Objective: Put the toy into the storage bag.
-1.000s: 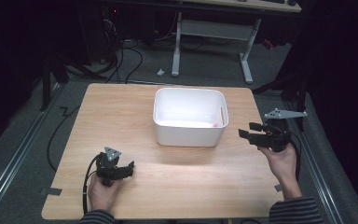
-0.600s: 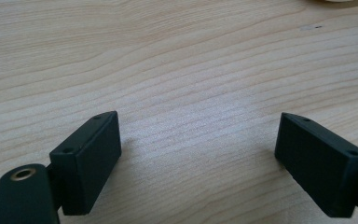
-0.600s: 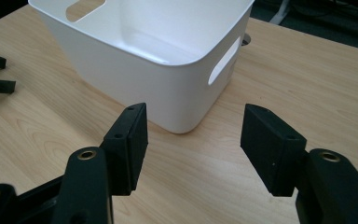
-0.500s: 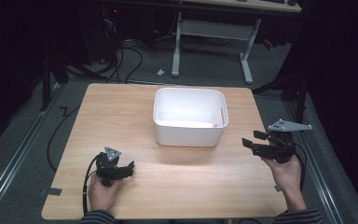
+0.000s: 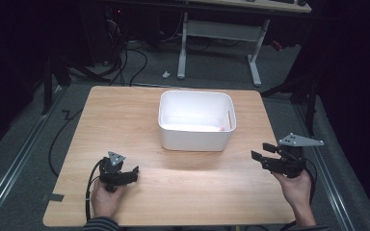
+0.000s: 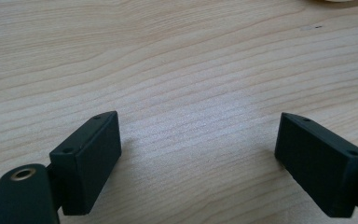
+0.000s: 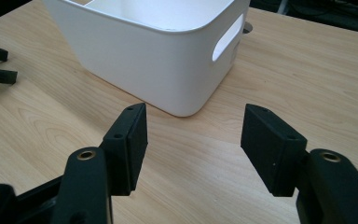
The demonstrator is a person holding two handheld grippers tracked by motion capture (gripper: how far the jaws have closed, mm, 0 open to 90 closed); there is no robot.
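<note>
Rounded white plastic bin, woodgrain table

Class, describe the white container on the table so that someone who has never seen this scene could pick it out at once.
Start at the wooden table. Toward its far edge, roughly midway across, stands a white plastic bin, rectangular with rounded corners and open on top. Unlike the two black grippers nearer the person, it is the one white thing on the table, and it has a slot handle cut into its end.
</note>
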